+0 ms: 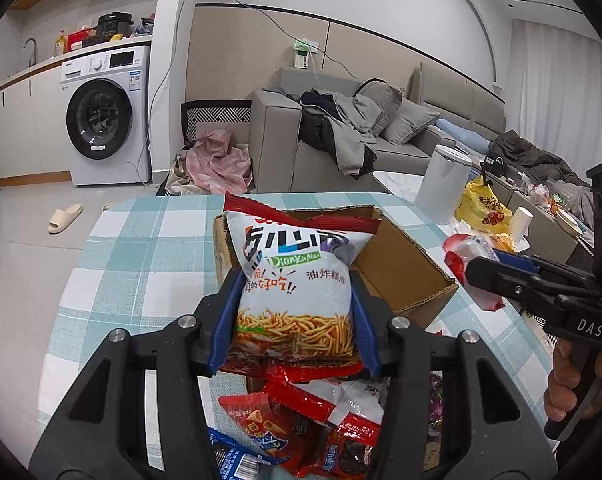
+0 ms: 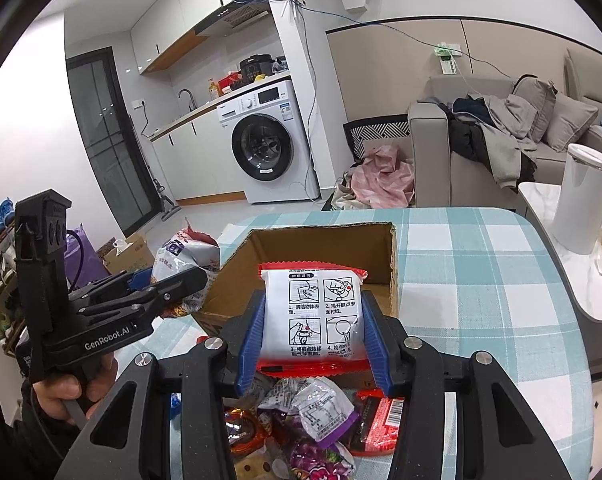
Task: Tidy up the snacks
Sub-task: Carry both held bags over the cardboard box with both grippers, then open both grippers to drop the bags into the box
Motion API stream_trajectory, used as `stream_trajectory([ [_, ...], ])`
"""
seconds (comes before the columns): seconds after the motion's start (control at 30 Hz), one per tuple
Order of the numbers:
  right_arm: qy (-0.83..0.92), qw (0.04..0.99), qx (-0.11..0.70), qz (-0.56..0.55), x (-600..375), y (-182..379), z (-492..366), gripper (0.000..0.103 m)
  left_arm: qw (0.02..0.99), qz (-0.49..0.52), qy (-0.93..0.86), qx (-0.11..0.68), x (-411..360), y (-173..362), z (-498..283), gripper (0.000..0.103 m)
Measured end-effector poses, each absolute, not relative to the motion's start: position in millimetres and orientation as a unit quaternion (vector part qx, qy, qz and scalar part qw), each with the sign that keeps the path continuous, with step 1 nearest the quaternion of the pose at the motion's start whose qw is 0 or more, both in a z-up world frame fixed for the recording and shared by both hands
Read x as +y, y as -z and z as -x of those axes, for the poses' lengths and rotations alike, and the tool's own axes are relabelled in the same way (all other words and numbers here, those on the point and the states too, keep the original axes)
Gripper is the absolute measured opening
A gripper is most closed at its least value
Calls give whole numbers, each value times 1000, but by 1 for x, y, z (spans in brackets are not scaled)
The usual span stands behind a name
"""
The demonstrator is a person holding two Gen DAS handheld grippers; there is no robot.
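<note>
Left wrist view shows our left gripper [image 1: 295,312] clenched on a white-and-red fried-noodle snack bag [image 1: 295,280], long axis upright, hanging just before the open cardboard box [image 1: 405,276]. Our right gripper [image 2: 312,320] grips a white packet with printed instructions [image 2: 313,314], also upright, with the box's open mouth straight ahead and below. We judge the right one nearer the opening, though the fisheye makes depth unsure. Loose snack packets [image 2: 309,412] crowd the checked tablecloth [image 2: 481,272] beneath; the box interior looks roomy.
</note>
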State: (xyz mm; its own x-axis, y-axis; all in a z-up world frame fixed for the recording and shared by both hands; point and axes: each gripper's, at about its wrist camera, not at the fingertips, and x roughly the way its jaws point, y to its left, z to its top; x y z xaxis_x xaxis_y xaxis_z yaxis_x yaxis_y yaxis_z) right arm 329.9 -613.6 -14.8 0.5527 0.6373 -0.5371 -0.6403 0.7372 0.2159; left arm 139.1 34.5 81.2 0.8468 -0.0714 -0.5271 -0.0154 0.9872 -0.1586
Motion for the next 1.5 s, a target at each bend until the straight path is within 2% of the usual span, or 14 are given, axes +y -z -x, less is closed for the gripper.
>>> stream_trajectory([
  [0.57,-344,879,329,-31,-604,40,-366,46,951,45,22,305,2,-56,-198,48],
  [1.17,-353,855,373,-78,-601,61,-389,46,949,28,15,313,10,-40,-203,48],
  [1.37,-353,860,361,-79,-603,55,-385,51,947,41,29,316,13,-45,-203,49],
  [1.47,-354,862,355,-71,-604,50,-380,54,948,39,28,314,14,-50,-196,64],
  [1.5,-354,864,353,-67,-605,48,-377,55,950,37,26,310,14,-52,-193,73],
])
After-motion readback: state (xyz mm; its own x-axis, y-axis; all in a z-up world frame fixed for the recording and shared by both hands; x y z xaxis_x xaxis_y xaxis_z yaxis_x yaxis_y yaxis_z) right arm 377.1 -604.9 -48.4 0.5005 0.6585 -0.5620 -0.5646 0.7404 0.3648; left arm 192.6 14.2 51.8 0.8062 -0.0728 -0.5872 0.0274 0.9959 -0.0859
